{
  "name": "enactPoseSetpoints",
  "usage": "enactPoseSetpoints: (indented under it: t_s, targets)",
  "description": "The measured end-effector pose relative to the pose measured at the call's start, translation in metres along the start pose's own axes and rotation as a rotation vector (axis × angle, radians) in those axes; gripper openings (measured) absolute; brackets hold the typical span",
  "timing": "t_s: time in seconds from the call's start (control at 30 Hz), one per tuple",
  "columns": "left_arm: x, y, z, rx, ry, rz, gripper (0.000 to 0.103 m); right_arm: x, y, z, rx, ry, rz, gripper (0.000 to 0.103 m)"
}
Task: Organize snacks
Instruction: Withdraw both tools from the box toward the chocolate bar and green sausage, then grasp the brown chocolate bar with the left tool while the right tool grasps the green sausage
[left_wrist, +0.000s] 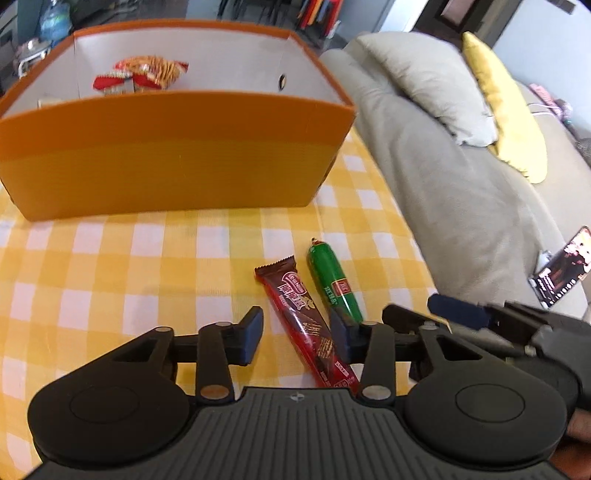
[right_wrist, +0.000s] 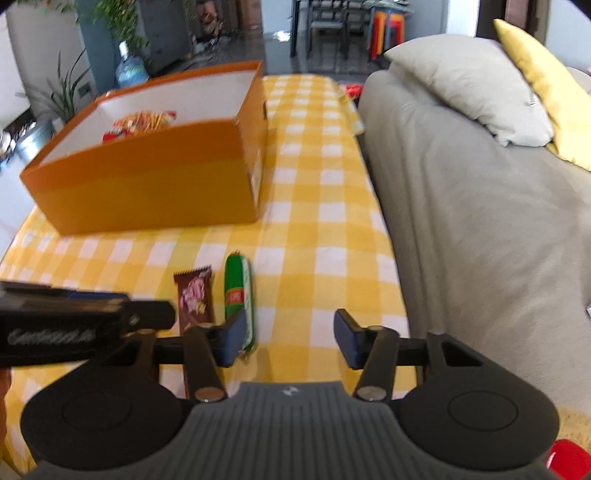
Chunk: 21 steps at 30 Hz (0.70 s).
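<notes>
Two snacks, chocolate bar (left_wrist: 308, 325) and green sausage (left_wrist: 334, 284), lie before the orange box (left_wrist: 166, 158), both jaws wide.

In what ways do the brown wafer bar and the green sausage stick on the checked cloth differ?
The wafer bar is flat, in a brown and red wrapper with crimped ends; the sausage stick is round, in green casing with a red label. The wafer bar looks longer than the sausage stick. The wafer bar lies between the open fingers of the left gripper; the sausage stick lies beside them. Both lie side by side, outside the orange box.
</notes>
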<state>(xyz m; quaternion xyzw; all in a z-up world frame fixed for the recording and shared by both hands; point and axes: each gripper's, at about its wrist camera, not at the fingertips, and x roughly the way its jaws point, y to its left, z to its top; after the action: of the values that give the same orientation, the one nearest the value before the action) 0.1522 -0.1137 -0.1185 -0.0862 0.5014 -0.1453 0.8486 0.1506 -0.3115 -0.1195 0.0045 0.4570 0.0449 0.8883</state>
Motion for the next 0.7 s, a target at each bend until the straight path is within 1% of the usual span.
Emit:
enactPoseSetpoints:
  t_s: [0.07,0.17,0.23,0.37,0.5,0.57,0.7]
  targets:
    - [0.009,0.001,0.001,-0.034,0.022,-0.009,0.045,0.005,0.001,-0.001,-0.006,0.022,0.002,0.039]
    - [0.018,0.002,0.002,-0.074,0.054,-0.014,0.045,0.008,-0.001,-0.002,0.011,0.042,0.018,0.039]
    - [0.022,0.001,0.001,-0.083,0.064,-0.024,0.045,0.009,-0.002,-0.003,0.015,0.049,0.021,0.039]
    - [0.030,-0.007,0.002,-0.062,0.071,0.021,0.045,0.011,-0.005,-0.004,0.031,0.064,0.021,0.039]
    - [0.039,-0.009,0.003,-0.060,0.103,0.062,0.045,0.014,-0.008,-0.004,0.047,0.081,0.024,0.039]
    - [0.041,-0.013,0.005,-0.026,0.104,0.085,0.045,0.016,-0.009,-0.004,0.052,0.090,0.029,0.039]
    - [0.040,-0.008,0.009,0.003,0.122,0.087,0.038,0.017,-0.006,-0.004,0.041,0.087,0.039,0.039]
